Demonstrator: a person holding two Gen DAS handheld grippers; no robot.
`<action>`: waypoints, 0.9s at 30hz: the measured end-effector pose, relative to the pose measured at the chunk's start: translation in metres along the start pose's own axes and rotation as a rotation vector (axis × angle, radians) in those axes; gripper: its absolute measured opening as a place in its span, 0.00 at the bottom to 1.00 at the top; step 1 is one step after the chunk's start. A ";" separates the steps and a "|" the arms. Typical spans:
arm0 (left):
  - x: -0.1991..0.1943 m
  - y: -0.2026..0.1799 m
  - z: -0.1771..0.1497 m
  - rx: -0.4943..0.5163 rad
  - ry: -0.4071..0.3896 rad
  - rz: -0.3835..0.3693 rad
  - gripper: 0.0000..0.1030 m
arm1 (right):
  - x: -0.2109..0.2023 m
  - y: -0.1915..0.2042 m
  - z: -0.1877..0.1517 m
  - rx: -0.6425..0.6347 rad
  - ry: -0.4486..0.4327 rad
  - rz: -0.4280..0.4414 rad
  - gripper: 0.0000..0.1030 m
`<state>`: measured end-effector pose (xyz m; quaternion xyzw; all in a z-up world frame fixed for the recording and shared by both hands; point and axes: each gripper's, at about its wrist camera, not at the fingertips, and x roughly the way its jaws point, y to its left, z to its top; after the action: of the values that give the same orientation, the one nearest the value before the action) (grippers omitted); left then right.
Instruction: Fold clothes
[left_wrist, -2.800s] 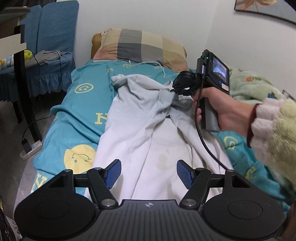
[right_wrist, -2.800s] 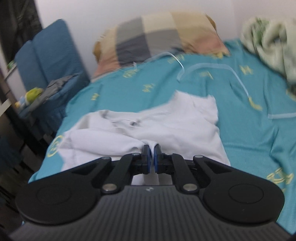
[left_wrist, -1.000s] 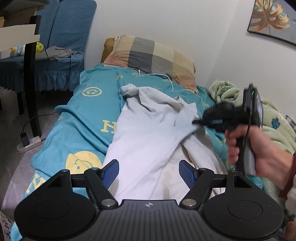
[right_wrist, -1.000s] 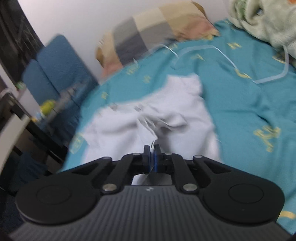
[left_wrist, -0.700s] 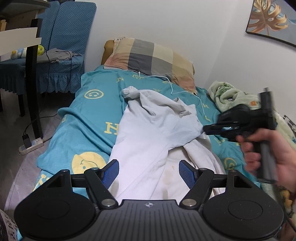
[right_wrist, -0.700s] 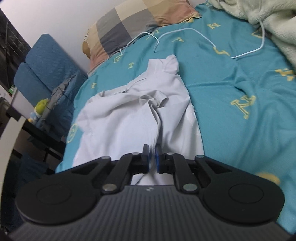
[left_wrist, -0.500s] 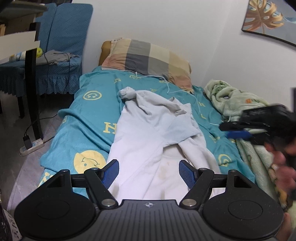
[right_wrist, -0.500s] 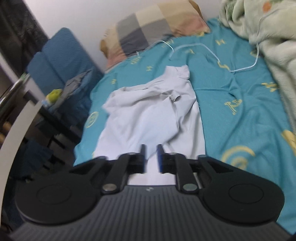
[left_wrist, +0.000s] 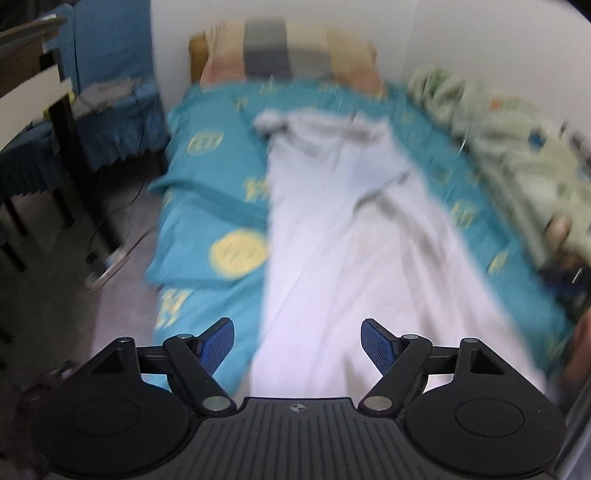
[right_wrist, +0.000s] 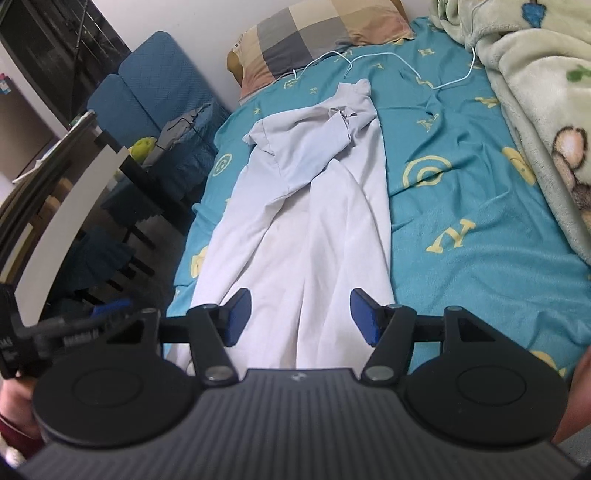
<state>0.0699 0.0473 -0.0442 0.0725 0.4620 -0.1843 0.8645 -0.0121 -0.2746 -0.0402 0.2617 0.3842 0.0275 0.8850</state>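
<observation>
Shirt (right_wrist: 314, 206) beyond both spread jaws

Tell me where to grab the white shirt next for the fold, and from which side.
Probably the near hem of the white shirt, from the foot of the bed. It lies lengthwise, its bunched top toward the pillow, and its near edge sits right below the open right gripper and open left gripper. One corner each could carry the hem toward the collar.

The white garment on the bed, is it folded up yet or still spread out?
Partly folded: the white garment lies lengthwise on the bed, with both sleeves turned in across the top.
</observation>
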 end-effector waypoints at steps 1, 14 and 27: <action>0.004 0.010 -0.002 -0.019 0.043 -0.003 0.75 | 0.001 0.000 -0.001 0.004 0.007 0.004 0.61; 0.053 0.067 -0.027 -0.050 0.396 -0.193 0.75 | 0.017 -0.017 -0.004 0.107 0.079 0.049 0.61; 0.005 0.022 -0.017 0.059 0.401 -0.207 0.07 | 0.056 -0.009 -0.006 0.044 0.151 -0.066 0.61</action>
<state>0.0681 0.0715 -0.0587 0.0851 0.6239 -0.2676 0.7293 0.0214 -0.2660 -0.0852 0.2653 0.4586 0.0094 0.8481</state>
